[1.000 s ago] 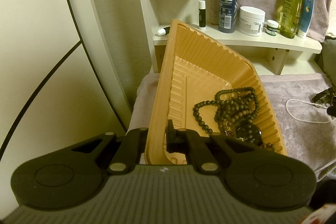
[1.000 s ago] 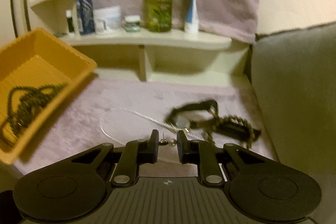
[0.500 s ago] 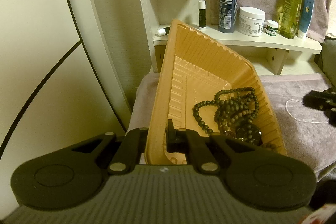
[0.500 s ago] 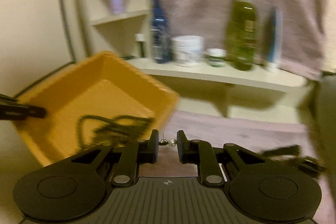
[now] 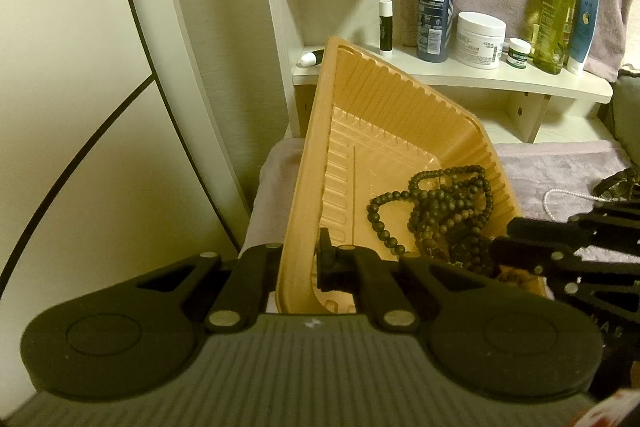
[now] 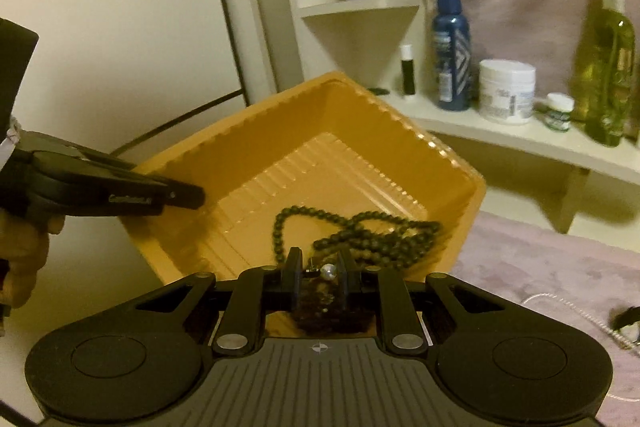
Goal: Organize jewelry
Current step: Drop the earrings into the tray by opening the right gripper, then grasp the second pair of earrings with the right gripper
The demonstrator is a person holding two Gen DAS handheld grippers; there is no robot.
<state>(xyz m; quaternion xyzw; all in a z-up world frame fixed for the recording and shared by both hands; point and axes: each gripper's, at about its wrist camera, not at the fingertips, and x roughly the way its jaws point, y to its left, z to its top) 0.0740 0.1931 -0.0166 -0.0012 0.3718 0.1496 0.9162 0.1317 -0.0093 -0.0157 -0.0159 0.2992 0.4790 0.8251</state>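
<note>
Left gripper (image 5: 298, 261) pinches the wall of the orange tray (image 5: 384, 131), tray tilted up off the pink cloth (image 5: 560, 175). Dark bead necklaces (image 5: 436, 211) piled in the tray's 5 o'clock corner. Right gripper (image 6: 319, 270) pinches a pearl earring (image 6: 326, 270) between its fingers, over the tray at its 6 o'clock edge. White pearl strand (image 5: 560, 197) lies on the cloth at 3 o'clock.

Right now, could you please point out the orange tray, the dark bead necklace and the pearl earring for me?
Orange tray (image 6: 256, 131): right wrist view, on its far-left rim.
Dark bead necklace (image 5: 440, 203): left wrist view, on the piled strands.
Pearl earring (image 6: 328, 270): right wrist view, on the pearl.
</note>
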